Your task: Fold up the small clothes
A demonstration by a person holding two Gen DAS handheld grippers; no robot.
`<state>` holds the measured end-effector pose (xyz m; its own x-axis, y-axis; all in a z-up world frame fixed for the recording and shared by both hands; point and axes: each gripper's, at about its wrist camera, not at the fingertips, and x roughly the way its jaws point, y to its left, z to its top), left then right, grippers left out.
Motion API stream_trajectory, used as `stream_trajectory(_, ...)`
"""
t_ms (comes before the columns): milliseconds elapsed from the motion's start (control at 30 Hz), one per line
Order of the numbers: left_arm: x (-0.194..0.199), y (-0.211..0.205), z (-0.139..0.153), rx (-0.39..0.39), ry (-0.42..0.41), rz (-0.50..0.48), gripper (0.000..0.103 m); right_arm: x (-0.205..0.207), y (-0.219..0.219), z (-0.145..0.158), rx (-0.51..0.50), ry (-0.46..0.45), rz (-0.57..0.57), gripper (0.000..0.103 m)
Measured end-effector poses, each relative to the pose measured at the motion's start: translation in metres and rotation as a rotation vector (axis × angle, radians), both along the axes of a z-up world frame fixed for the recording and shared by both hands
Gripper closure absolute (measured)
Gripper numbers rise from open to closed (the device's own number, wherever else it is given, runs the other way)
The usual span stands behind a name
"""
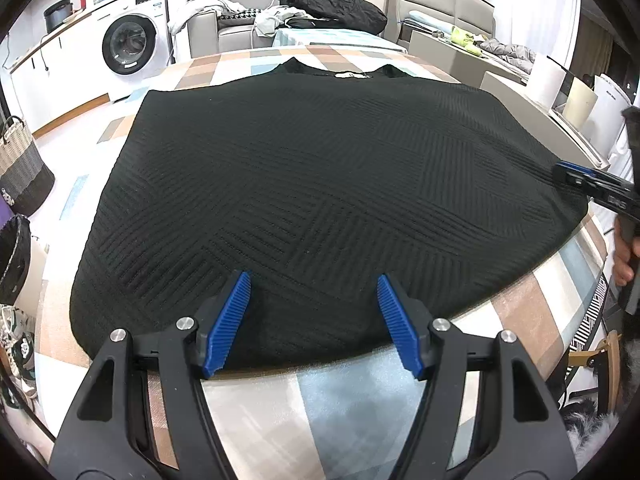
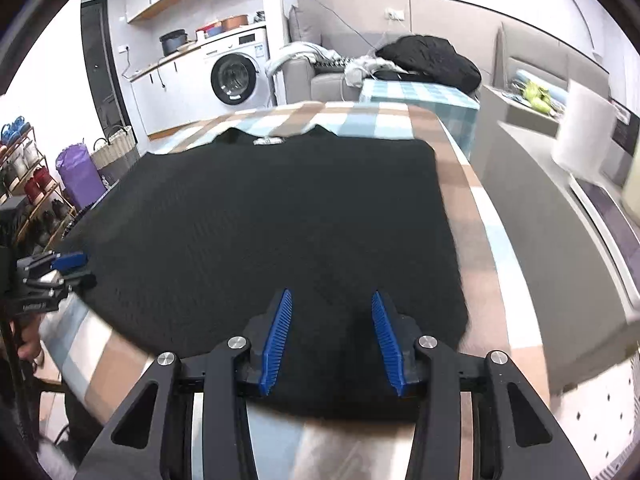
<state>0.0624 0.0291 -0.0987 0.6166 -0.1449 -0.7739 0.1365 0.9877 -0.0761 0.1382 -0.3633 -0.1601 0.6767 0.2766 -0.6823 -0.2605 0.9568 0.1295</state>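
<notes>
A black ribbed knit garment [image 1: 312, 184] lies spread flat on the checked tablecloth [image 1: 328, 408], collar with a white label [image 1: 352, 75] at the far side. My left gripper [image 1: 314, 320] is open, its blue pads over the near hem, nothing between them. My right gripper [image 2: 330, 336] is open over the hem near the garment's right corner [image 2: 280, 216]. In the left wrist view the right gripper [image 1: 568, 172] reaches the garment's right edge. In the right wrist view the left gripper [image 2: 70, 264] shows at the left edge.
The table's edges [image 2: 504, 248] drop off close to the garment on both sides. Behind stand a washing machine [image 1: 128, 44], a sofa with a black coat [image 1: 336, 4] and a second checked table [image 2: 420, 96]. Baskets [image 1: 20, 168] stand on the floor at left.
</notes>
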Motion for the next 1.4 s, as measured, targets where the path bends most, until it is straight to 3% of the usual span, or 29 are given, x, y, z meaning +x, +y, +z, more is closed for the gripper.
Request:
stream_trajectory(200, -0.014, 0.021, 0.003, -0.041, 0.0, 0.051, 0.039, 0.021, -0.005, -0.017, -0.006, 0.059, -0.055, 0.06)
stream_trajectory(367, -0.029, 0.047, 0.014, -0.149, 0.001, 0.106, 0.039, 0.006, -0.016, -0.009, 0.054, 0.038, -0.085, 0.054)
stream_trajectory(533, -0.043, 0.066, 0.014, -0.241, 0.052, 0.142, 0.039, -0.009, -0.005, -0.005, 0.12, 0.021, -0.03, 0.05)
stream_trajectory(700, -0.052, 0.079, 0.004, -0.249, 0.105, 0.211, 0.039, -0.016, 0.017, -0.006, 0.114, 0.012, 0.033, 0.05)
stream_trajectory(967, -0.034, 0.101, -0.001, -0.314, -0.017, 0.413, 0.04, -0.022, 0.034, -0.007, 0.096, -0.01, 0.09, 0.047)
stream_trajectory(1033, -0.028, 0.1, -0.001, -0.297, -0.041, 0.459, 0.05, -0.022, 0.035, -0.007, 0.1, -0.01, 0.091, 0.047)
stream_trajectory(1067, -0.026, 0.101, -0.002, -0.285, -0.045, 0.48, 0.062, -0.022, 0.035, -0.007, 0.101, -0.009, 0.091, 0.047)
stream_trajectory(1200, -0.014, 0.113, -0.007, -0.302, -0.048, 0.528, 0.091, -0.022, 0.035, -0.01, 0.096, -0.006, 0.089, 0.047)
stream_trajectory(1400, -0.022, 0.116, -0.004, -0.308, -0.085, 0.529, 0.098, -0.02, 0.035, -0.013, 0.094, 0.005, 0.085, 0.047)
